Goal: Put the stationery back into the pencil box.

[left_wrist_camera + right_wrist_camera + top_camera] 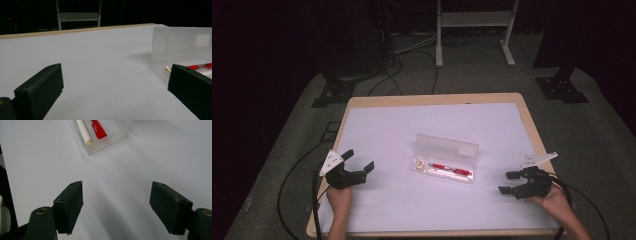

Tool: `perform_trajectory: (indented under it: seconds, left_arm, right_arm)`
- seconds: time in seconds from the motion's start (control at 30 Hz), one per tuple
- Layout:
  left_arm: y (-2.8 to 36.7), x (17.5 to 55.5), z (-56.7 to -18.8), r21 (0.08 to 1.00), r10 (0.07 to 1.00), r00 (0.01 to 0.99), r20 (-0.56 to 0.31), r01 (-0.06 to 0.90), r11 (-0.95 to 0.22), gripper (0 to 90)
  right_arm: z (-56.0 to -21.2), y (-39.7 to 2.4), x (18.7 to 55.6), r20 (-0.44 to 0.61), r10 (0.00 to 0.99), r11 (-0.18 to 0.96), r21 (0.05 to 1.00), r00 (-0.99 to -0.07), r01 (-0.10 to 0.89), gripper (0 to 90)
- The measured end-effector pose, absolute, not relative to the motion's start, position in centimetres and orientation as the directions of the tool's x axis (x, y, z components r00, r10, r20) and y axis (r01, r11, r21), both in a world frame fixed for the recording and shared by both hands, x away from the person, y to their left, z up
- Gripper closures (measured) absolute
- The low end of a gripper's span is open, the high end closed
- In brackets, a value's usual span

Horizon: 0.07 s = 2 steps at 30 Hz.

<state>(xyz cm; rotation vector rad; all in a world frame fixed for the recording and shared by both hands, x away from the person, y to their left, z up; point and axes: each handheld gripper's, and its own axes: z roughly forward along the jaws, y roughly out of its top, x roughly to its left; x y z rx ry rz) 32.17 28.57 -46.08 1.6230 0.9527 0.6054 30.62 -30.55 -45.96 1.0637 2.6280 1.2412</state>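
Two grippers, L (360, 161) & R (510, 182), jaws spread wide w/ nothing held, as we flank the clear pencil case (445, 159) mid-table, lid up, red pen (451, 170) and eraser (419, 164) already inside — closing it looks left.

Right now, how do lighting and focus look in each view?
High view: white table brightly lit, surroundings nearly black, clear case legible. Left gripper view: open jaws soft, red pen small at the edge. Right gripper view: jaws cast soft shadows, case end slightly blurred.
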Motion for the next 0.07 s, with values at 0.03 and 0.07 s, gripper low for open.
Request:
perform_trajectory:
  seconds: [0.03,0.07]
  left_arm:
    - [28.56,32.17,-46.08,0.96,0.834,0.545,-0.091,0.27,-0.071,0.0]
    - [28.56,32.17,-46.08,0.96,0.834,0.545,-0.091,0.27,-0.071,0.0]
  right_arm:
    - [-46.17,-30.6,30.41,0.237,0.602,0.436,0.702,-0.762,0.563,26.0]
    - [-46.31,-30.64,30.17,0.241,0.604,0.432,0.702,-0.76,0.566,26.0]
